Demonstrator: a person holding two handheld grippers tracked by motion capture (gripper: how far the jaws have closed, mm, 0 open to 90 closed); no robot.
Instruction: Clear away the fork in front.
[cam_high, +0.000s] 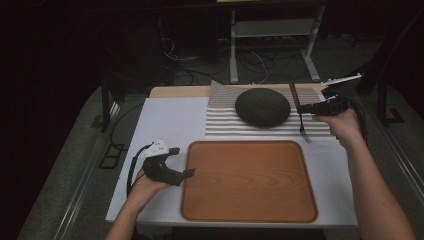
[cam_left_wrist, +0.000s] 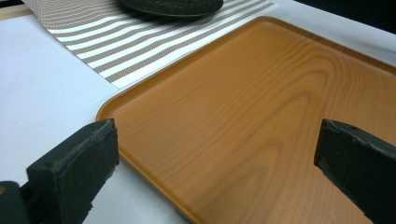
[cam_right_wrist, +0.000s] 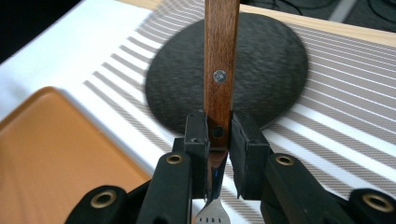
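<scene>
A fork (cam_high: 296, 99) with a brown wooden handle hangs over the right side of a striped placemat (cam_high: 222, 120), its metal tines low near the mat's front edge. My right gripper (cam_high: 306, 107) is shut on the handle just above the metal neck. In the right gripper view the handle (cam_right_wrist: 222, 56) rises between the pads of that gripper (cam_right_wrist: 218, 130), with a dark round plate (cam_right_wrist: 266, 70) behind it. My left gripper (cam_high: 182, 161) rests open at the left edge of a wooden tray (cam_high: 250, 190). In the left gripper view nothing lies between its jaws (cam_left_wrist: 217, 140), which straddle the tray's corner (cam_left_wrist: 261, 102).
The dark plate (cam_high: 262, 106) sits upside down like a dome on the placemat, behind the tray. A white board (cam_high: 165, 125) covers the table under everything. Beyond the table stand a metal frame (cam_high: 272, 30) and loose cables on the floor.
</scene>
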